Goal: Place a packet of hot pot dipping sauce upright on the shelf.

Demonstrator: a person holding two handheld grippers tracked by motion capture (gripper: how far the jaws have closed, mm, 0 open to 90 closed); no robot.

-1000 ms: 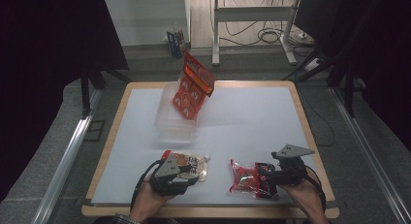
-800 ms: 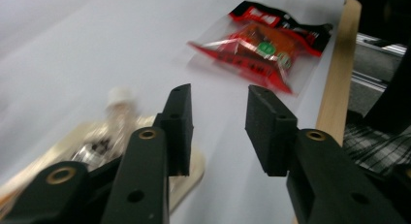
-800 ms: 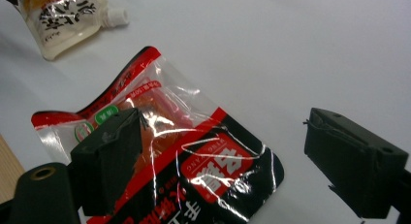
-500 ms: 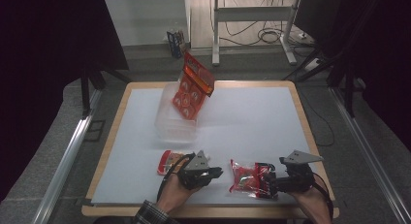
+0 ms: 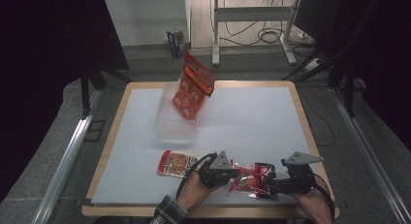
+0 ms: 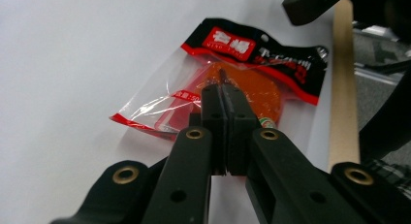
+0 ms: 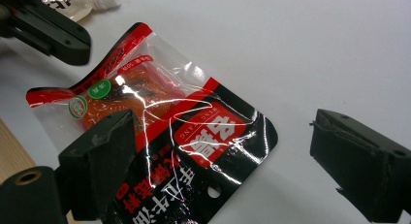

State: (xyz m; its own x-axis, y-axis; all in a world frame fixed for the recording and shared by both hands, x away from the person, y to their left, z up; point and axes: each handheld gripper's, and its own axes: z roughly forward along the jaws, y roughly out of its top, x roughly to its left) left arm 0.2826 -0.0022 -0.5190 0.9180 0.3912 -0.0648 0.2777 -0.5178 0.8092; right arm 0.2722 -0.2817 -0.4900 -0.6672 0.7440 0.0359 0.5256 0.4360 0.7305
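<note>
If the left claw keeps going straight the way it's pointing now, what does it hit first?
Most likely the red and black snack packet: the shut left claw points straight at it, tips over its clear near edge. Whether they already touch the film is unclear.

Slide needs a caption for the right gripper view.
Open right tool straddles a red-and-black snack packet on the white table.

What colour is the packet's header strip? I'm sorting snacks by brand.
Black with a red label, on the packet; the right gripper view shows it best.
</note>
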